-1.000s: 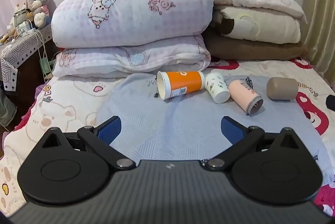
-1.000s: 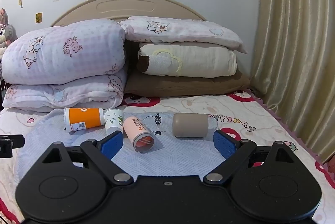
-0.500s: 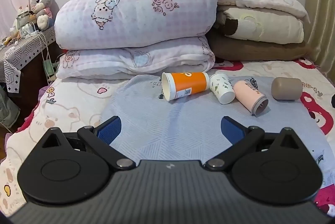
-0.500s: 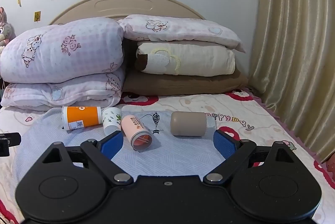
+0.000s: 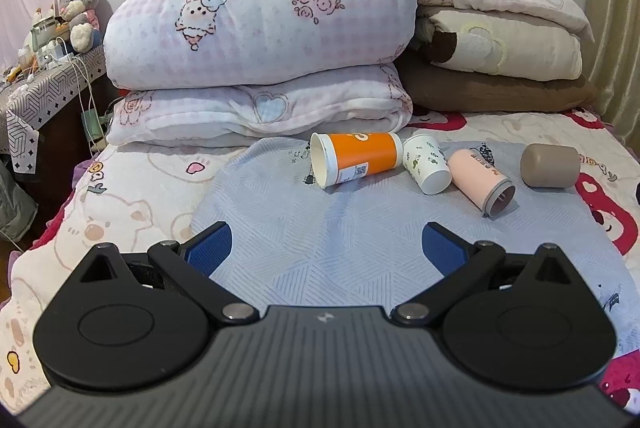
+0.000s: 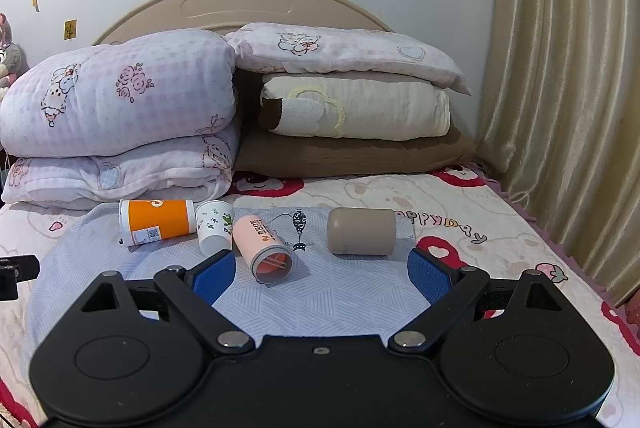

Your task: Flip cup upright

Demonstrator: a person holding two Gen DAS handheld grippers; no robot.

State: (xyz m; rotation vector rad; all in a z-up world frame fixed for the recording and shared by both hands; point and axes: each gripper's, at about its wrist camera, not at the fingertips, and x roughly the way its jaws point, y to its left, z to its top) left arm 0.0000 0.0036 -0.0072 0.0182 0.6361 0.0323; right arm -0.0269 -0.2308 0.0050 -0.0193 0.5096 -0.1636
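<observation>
Ahead of both empty, wide-open grippers, left gripper (image 5: 326,246) and right gripper (image 6: 322,278), all four cups, including the orange cup (image 5: 356,157), lie sideways; flipping not yet begun.

On my right wrist feed I can read "APPYDAY" in coloured letters on the bedsheet (image 6: 448,224), the first letter hidden behind the beige cup (image 6: 362,231). The orange cup (image 6: 158,220) carries a QR code on its white band and a white letter, cut off, that looks like a "C". The pink cup (image 6: 262,242) has a line of printed characters along its side, too small for me to read. On the left wrist feed that print (image 5: 478,165) shows as blurred dark letters only.
</observation>
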